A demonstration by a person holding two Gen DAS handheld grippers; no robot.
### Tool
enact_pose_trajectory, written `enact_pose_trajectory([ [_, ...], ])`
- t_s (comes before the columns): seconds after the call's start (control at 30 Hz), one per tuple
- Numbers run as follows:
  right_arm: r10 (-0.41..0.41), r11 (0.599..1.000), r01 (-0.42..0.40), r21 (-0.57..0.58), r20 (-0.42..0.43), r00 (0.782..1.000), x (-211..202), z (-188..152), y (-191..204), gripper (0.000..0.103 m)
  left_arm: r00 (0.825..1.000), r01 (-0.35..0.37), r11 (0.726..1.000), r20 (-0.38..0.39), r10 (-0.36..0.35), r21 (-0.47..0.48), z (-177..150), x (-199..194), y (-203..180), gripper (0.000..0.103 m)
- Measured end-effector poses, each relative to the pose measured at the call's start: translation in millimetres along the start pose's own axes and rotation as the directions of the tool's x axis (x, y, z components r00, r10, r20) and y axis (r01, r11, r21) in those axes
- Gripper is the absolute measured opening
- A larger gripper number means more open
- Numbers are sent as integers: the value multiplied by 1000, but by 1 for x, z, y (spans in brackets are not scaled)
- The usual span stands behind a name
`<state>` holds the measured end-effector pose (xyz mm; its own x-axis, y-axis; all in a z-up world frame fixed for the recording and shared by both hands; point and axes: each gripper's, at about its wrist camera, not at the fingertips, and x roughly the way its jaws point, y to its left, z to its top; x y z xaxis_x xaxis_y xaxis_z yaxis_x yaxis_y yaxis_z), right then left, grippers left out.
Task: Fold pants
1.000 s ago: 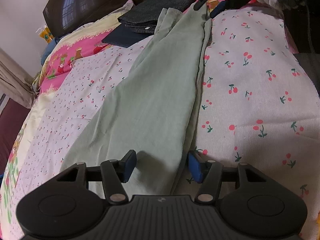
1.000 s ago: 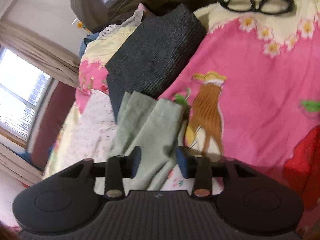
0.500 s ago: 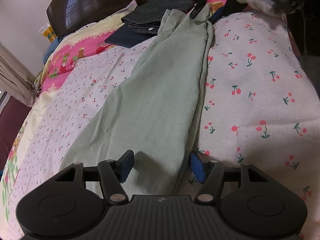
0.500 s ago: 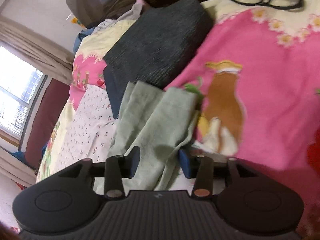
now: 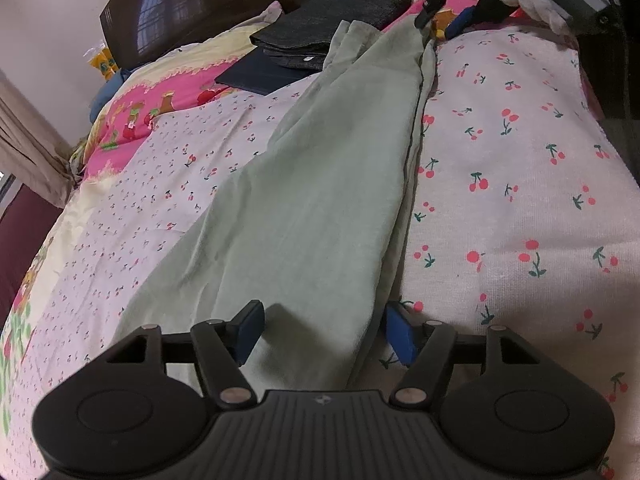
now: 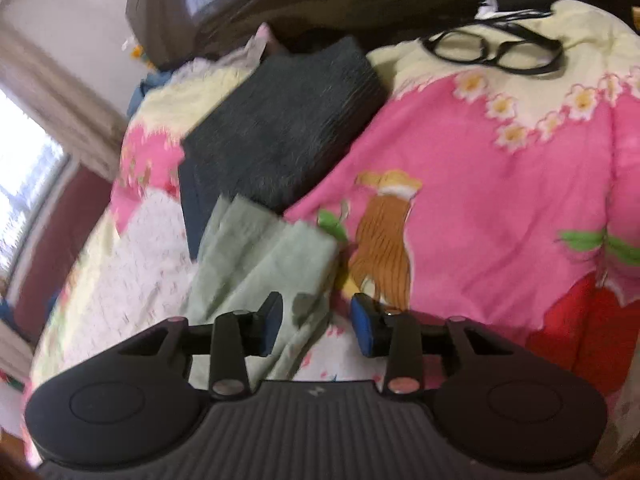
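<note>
The pale green pants (image 5: 320,184) are being kept lying lengthwise on the cherry-print bed (image 5: 520,152). The left gripper (image 5: 324,332) is being opened over their near end, the cloth between its pads but not pinched. The right gripper (image 6: 316,326) is being closed (pads apart) over the far end beside folded dark clothes (image 6: 280,140).
</note>
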<state>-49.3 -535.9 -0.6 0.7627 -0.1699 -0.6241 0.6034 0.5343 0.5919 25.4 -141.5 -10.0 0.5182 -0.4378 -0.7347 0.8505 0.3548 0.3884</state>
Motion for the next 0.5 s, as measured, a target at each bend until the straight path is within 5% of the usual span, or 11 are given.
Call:
enact_pose_trajectory([
  [0.2,-4,994,7,-111,25,1000,10,5,17,42,1000,-8,1000,-7,8,18,2,0,-3,79],
  [0.3,50,994,-48,-100,16,999,4,10,18,7,1000,-9,1000,-10,9,28,1,-2,-3,79],
  [0.4,93,993,-91,-82,23,995,-7,14,16,6,1000,-5,1000,-11,5,23,1,-1,-3,80],
  [0.5,47,997,-45,-62,39,998,-6,19,8,6,1000,-5,1000,-11,5,21,1,-1,-2,80],
])
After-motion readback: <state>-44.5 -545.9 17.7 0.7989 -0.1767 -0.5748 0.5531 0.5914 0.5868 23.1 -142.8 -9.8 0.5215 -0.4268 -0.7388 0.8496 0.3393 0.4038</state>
